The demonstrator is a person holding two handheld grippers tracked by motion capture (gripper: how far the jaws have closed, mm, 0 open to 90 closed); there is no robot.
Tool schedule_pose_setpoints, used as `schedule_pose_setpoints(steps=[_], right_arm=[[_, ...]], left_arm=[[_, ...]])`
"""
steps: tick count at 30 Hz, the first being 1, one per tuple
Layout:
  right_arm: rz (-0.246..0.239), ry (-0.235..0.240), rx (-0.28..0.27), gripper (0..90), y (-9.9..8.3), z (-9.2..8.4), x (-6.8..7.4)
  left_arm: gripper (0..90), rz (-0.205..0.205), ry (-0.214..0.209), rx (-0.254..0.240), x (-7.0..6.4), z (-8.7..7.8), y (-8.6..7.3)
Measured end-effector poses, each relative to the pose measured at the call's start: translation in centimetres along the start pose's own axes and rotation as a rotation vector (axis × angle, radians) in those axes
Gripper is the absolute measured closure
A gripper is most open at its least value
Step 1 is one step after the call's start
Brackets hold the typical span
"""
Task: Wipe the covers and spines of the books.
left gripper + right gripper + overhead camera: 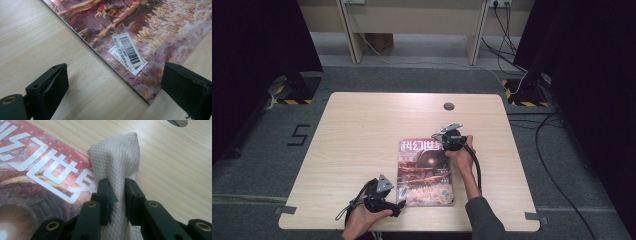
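Observation:
A magazine point(427, 175) with a reddish cover lies flat on the wooden table point(362, 125), near its front edge. My left gripper point(400, 200) rests at the magazine's near left corner. In the left gripper view that gripper point(116, 72) is open, its jaws on either side of the magazine point(140, 32) corner, which bears a barcode sticker point(128, 51). My right gripper point(443, 139) sits at the cover's far right corner. In the right gripper view this gripper point(117, 187) is shut on a folded white textured cloth point(117, 157), which pokes out over the edge of the magazine point(37, 170).
A round cable hole point(448, 106) sits in the table's far middle. Bare wood surrounds the magazine on the left, far and right sides. Cables and stand bases lie on the grey floor beyond the table.

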State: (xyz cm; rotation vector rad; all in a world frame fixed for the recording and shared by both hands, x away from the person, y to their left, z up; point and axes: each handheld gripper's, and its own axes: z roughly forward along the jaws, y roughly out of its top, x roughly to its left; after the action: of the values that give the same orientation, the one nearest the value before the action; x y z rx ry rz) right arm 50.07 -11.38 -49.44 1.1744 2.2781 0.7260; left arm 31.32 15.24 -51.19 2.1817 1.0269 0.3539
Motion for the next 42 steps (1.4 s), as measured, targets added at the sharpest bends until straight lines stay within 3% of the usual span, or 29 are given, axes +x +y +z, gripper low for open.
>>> schedule_pose_setpoints(steps=[11, 16, 22, 31, 38, 42], right_arm=[[0.023, 0.006, -0.005, 76.2, 0.3, 0.4, -0.4], [0.002, -0.011, -0.008, 76.7, 0.4, 0.4, -0.1], [-0.037, 0.014, -0.009, 76.4, 0.5, 0.2, 1.3], [-0.118, 0.078, -0.028, 76.6, 2.6, 1.2, 5.4], [-0.136, 0.101, -0.044, 76.6, 3.5, 1.8, 7.5], [-0.139, 0.118, -0.042, 76.5, 3.9, 2.0, 8.0]], left_arm=[[7.3, 0.007, -0.001, 0.004, 0.0, 0.0, 0.1], [7.3, 0.007, 0.000, 0.005, -0.1, 0.0, 0.1], [7.3, 0.006, -0.003, 0.007, 0.0, 0.0, 0.1], [7.3, 0.006, -0.002, 0.002, 0.0, 0.0, 0.1], [7.7, 0.013, -0.003, 0.000, 0.0, 0.0, 0.0], [7.7, 0.010, -0.005, -0.002, 0.0, 0.0, 0.0]])
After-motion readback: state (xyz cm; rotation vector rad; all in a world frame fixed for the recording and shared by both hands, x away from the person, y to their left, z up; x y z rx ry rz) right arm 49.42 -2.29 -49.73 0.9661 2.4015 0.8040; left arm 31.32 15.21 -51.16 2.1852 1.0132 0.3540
